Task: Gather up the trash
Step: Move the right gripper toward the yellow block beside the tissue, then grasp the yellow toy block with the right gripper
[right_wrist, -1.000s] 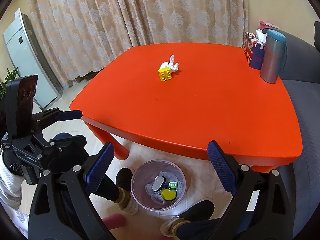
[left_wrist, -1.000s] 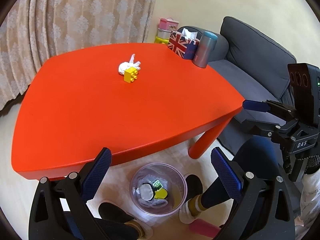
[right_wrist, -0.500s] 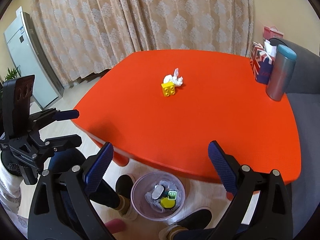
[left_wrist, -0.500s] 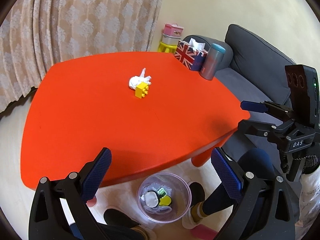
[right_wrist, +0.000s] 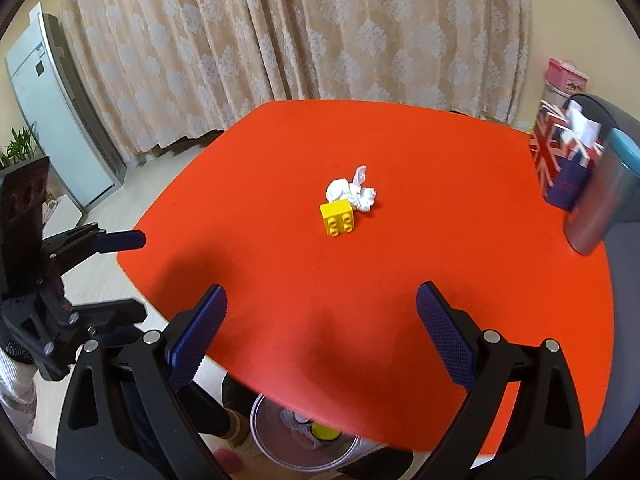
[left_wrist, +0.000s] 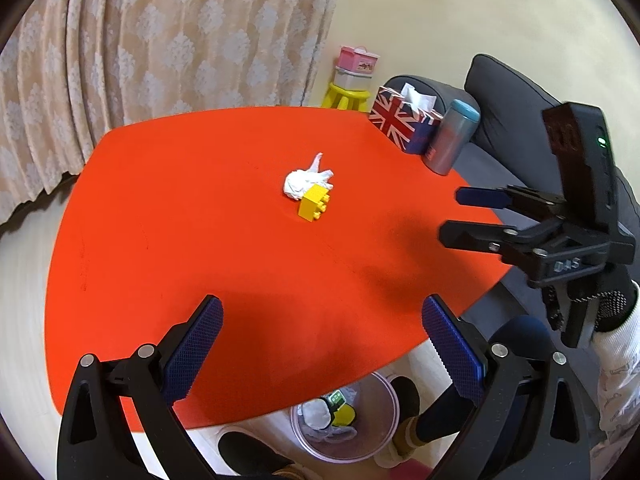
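Over the red table (left_wrist: 168,216), both wide-open grippers, left (left_wrist: 322,346) and right (right_wrist: 322,334), have advanced from its edge. Crumpled white tissue (left_wrist: 300,182) touches a yellow brick (left_wrist: 314,203).

A Union Jack tissue box (left_wrist: 402,128) stands at the red surface's (left_wrist: 160,220) far right corner, touching a grey tumbler with a teal lid (left_wrist: 452,138). Beyond that corner: a grey sofa (left_wrist: 508,92), a yellow stool (left_wrist: 346,96) carrying stacked tins, patterned curtains (right_wrist: 280,32)
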`<state>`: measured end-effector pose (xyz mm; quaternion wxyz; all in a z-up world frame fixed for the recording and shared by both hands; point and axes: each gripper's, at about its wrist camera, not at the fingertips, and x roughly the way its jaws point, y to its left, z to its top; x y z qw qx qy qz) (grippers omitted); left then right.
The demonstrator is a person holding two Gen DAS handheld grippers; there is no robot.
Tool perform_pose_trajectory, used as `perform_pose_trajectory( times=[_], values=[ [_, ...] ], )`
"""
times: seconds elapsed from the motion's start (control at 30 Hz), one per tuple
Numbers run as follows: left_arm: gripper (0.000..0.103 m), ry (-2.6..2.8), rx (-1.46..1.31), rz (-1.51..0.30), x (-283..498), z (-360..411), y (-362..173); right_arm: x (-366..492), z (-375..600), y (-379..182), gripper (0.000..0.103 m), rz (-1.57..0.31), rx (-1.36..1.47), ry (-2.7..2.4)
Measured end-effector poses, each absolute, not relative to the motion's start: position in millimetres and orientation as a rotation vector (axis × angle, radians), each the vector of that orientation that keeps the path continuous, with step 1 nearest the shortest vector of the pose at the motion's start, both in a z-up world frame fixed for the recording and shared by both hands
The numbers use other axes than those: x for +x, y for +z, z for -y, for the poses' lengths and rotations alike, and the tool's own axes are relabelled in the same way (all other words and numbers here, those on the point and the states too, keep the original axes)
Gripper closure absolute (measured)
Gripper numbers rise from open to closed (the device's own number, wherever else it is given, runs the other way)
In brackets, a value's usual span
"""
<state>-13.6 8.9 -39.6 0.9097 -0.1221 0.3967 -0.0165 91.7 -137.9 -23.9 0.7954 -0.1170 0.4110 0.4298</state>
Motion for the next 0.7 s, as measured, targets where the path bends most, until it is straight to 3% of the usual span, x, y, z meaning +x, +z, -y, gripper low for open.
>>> perform_pose_trajectory(
  times=[0.43, 0.7],
  values=[
    [0.007, -0.025, -0.289, -0.835, 4, -31, -54, 144, 72, -63, 0.009, -0.956, -0.327, 0.943],
    [0.007, -0.022, -0.309, -0.844, 9, -41, -62, 160, 51, -86, 0.027, -1.005, -0.345, 0.953]
  ],
)
